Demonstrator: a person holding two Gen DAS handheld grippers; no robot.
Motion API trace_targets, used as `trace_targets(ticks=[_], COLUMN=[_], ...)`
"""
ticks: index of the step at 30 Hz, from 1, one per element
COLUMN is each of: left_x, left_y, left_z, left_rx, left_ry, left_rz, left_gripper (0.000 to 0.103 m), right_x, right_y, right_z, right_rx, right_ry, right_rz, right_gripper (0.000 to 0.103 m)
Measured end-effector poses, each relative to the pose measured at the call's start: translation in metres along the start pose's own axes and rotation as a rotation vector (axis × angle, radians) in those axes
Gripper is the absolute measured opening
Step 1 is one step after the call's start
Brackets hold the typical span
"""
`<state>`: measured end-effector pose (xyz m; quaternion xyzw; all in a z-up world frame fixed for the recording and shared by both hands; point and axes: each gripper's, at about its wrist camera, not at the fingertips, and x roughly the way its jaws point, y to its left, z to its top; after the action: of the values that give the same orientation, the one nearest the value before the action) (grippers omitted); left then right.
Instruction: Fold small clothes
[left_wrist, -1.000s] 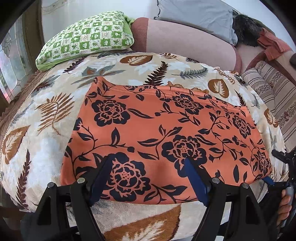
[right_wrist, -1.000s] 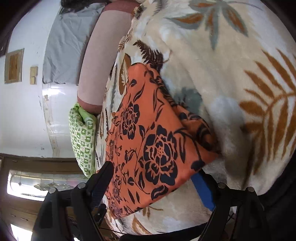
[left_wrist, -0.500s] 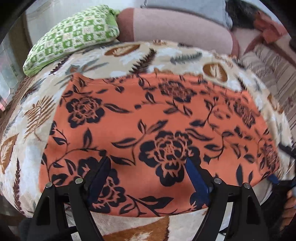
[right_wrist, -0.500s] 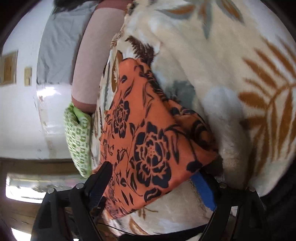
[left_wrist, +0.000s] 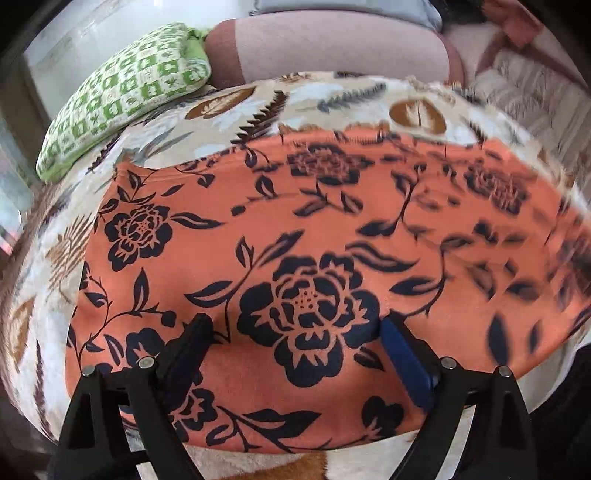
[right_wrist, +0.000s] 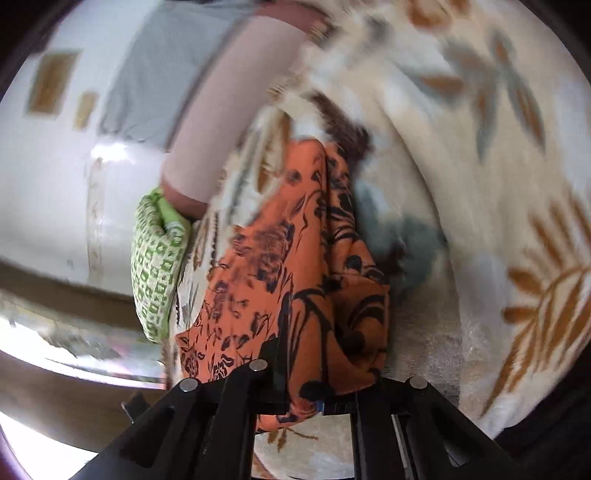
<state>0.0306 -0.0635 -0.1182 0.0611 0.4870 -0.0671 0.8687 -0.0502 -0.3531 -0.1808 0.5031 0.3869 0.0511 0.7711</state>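
An orange cloth with black flowers (left_wrist: 295, 229) lies spread flat on a leaf-patterned blanket (left_wrist: 332, 92). My left gripper (left_wrist: 295, 325) hovers over the cloth's near edge. Its jaws are opening, wide apart on either side of a large black flower, and the pads do not press on the fabric. In the right wrist view the same cloth (right_wrist: 295, 258) bunches into a raised fold. My right gripper (right_wrist: 299, 369) is shut on its near corner, and the fabric hangs over the jaws and hides the blue pad.
A green checked pillow (left_wrist: 122, 96) and a pink bolster (left_wrist: 332, 48) lie at the blanket's far side, with striped cushions (left_wrist: 524, 85) at the far right. The blanket (right_wrist: 480, 184) stretches away to the right of the held cloth. Its near edge drops off below the left gripper.
The right gripper's jaws have shut on the cloth's corner and raised it into a fold. The left gripper has come lower and closer over the cloth, its jaws spread a little wider.
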Motion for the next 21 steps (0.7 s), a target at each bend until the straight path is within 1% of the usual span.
trace_targets(ticks=[1, 2, 3, 4, 5, 6, 7, 8, 9, 10, 11, 12, 13, 14, 16, 17, 18, 19, 20, 21], left_x=[-0.005, -0.014, -0.017, -0.019, -0.018, -0.011, -0.003, 0.007, 0.012, 0.014, 0.012, 0.012, 0.011, 0.011, 0.012, 0.012, 0.013, 0.013, 0.012, 0.010], left_y=[0.002, 0.004, 0.003, 0.003, 0.002, 0.000, -0.002, -0.005, -0.008, -0.009, -0.008, -0.008, -0.007, -0.006, -0.004, -0.003, -0.004, -0.004, -0.004, -0.003], left_z=[0.002, 0.004, 0.006, 0.007, 0.009, 0.009, 0.010, 0.008, 0.005, 0.003, 0.003, 0.003, 0.005, 0.005, 0.004, 0.004, 0.004, 0.005, 0.006, 0.004], left_rx=[-0.020, -0.038, -0.038, -0.033, -0.028, -0.019, -0.010, 0.000, 0.000, -0.004, -0.009, -0.009, -0.011, -0.014, -0.020, -0.022, -0.021, -0.015, -0.011, -0.009], left_ry=[-0.021, -0.056, -0.072, -0.080, -0.076, -0.056, -0.037, -0.003, 0.011, 0.002, -0.013, -0.008, -0.005, -0.005, -0.005, -0.006, -0.006, -0.006, -0.005, -0.005], left_rz=[-0.011, -0.025, -0.033, -0.037, -0.036, -0.033, -0.030, -0.024, -0.019, -0.016, -0.015, -0.017, -0.021, -0.023, -0.026, -0.028, -0.026, -0.023, -0.025, -0.028], left_gripper=[0.093, 0.093, 0.093, 0.093, 0.093, 0.093, 0.093, 0.093, 0.093, 0.094, 0.094, 0.094, 0.094, 0.094, 0.094, 0.094, 0.094, 0.094, 0.094, 0.094], right_x=[0.008, 0.022, 0.024, 0.019, 0.012, 0.006, 0.001, -0.003, -0.005, -0.003, 0.001, 0.003, 0.005, 0.002, -0.009, -0.012, -0.007, -0.001, -0.001, -0.008], right_y=[-0.009, -0.030, -0.045, -0.048, -0.046, -0.042, -0.038, -0.036, -0.036, -0.038, -0.040, -0.042, -0.042, -0.040, -0.033, -0.039, -0.052, -0.064, -0.068, -0.063], right_z=[-0.003, -0.010, -0.015, -0.016, -0.015, -0.012, -0.008, -0.004, 0.000, 0.004, 0.005, 0.007, 0.007, 0.006, 0.002, -0.001, -0.005, -0.009, -0.011, -0.008], right_rx=[0.014, 0.067, 0.133, 0.162, 0.168, 0.156, 0.139, 0.130, 0.134, 0.147, 0.159, 0.168, 0.164, 0.153, 0.102, 0.109, 0.143, 0.172, 0.185, 0.164], right_ry=[0.016, 0.070, 0.078, 0.063, 0.064, 0.055, 0.040, 0.023, 0.004, 0.008, 0.026, 0.043, 0.065, 0.059, 0.011, 0.001, 0.030, 0.072, 0.079, 0.079], right_rz=[-0.050, -0.114, -0.058, -0.020, -0.006, 0.007, 0.028, 0.038, 0.035, 0.038, 0.059, 0.083, 0.098, 0.096, 0.040, 0.009, -0.029, -0.050, -0.019, -0.029], right_gripper=[0.010, 0.015, 0.016, 0.016, 0.026, 0.051, 0.071, 0.098, 0.099, 0.099, 0.094, 0.064, 0.038, 0.013, 0.013, 0.013, 0.013, 0.015, 0.017, 0.024])
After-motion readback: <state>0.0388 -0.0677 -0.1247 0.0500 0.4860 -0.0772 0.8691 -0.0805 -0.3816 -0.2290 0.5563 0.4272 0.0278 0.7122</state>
